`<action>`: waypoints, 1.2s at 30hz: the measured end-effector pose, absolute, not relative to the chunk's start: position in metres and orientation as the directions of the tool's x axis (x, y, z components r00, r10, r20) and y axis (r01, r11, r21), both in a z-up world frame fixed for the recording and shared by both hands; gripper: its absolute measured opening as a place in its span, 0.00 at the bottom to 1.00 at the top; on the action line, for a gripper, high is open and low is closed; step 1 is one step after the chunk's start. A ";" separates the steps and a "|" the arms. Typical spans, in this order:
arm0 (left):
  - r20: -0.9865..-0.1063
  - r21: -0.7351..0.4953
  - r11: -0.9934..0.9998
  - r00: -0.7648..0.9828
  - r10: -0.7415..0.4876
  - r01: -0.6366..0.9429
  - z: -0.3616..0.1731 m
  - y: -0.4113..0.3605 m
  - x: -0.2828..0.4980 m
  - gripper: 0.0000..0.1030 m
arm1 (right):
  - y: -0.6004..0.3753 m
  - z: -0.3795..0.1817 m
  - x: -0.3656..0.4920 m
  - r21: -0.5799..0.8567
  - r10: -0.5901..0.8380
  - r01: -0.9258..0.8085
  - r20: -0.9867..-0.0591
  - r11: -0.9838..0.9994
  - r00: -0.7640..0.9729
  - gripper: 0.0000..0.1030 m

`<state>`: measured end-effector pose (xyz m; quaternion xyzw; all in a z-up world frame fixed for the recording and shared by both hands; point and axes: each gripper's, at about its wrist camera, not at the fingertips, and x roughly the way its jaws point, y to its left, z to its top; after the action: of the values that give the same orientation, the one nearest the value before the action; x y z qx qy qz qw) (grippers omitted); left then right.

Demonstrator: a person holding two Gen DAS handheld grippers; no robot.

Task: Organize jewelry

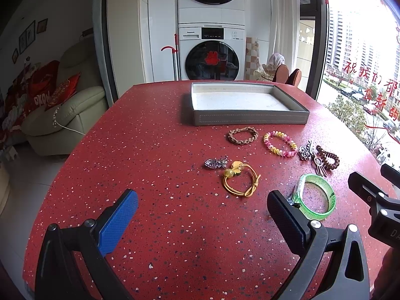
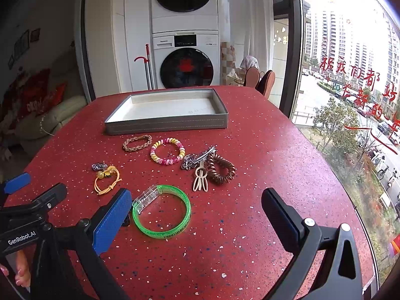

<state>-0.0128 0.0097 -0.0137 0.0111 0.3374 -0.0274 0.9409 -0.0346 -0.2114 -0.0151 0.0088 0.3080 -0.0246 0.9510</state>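
Note:
A grey tray [image 1: 250, 119] [image 2: 167, 125] with a white lining stands at the far side of the red table, nothing in it. In front of it lie a brown braided bracelet [image 1: 243, 135] [image 2: 137, 143], a pink-yellow spiral band [image 1: 280, 143] [image 2: 167, 150], a silver brooch [image 1: 215, 163] [image 2: 99, 166], a yellow cord bracelet [image 1: 241, 180] [image 2: 107, 180], a brown spiral hair tie [image 1: 328, 159] [image 2: 221, 168], silver and beige clips [image 1: 308, 153] [image 2: 200, 175] and a green bangle [image 1: 316, 196] [image 2: 162, 211]. My left gripper [image 1: 202, 202] is open near the yellow bracelet. My right gripper [image 2: 197, 205] is open, the bangle by its blue finger.
The red speckled table [image 1: 162, 225] [image 2: 250, 225] has a curved edge. Stacked washing machines [image 1: 211, 50] stand behind it, a sofa [image 1: 70, 115] to the left, a large window [image 2: 350, 100] to the right. Chair backs [image 2: 260, 80] rise past the far edge.

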 end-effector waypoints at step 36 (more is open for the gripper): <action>-0.632 -0.006 0.999 0.775 -0.028 0.032 -0.012 0.011 -0.014 1.00 | -0.213 -0.014 -0.037 0.007 -0.040 0.054 -0.582 0.998 0.812 1.00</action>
<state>-0.0138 0.0105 -0.0116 0.0025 0.3353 -0.0160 0.9420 -0.0367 -0.2128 -0.0136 0.0116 0.3054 -0.0248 0.9518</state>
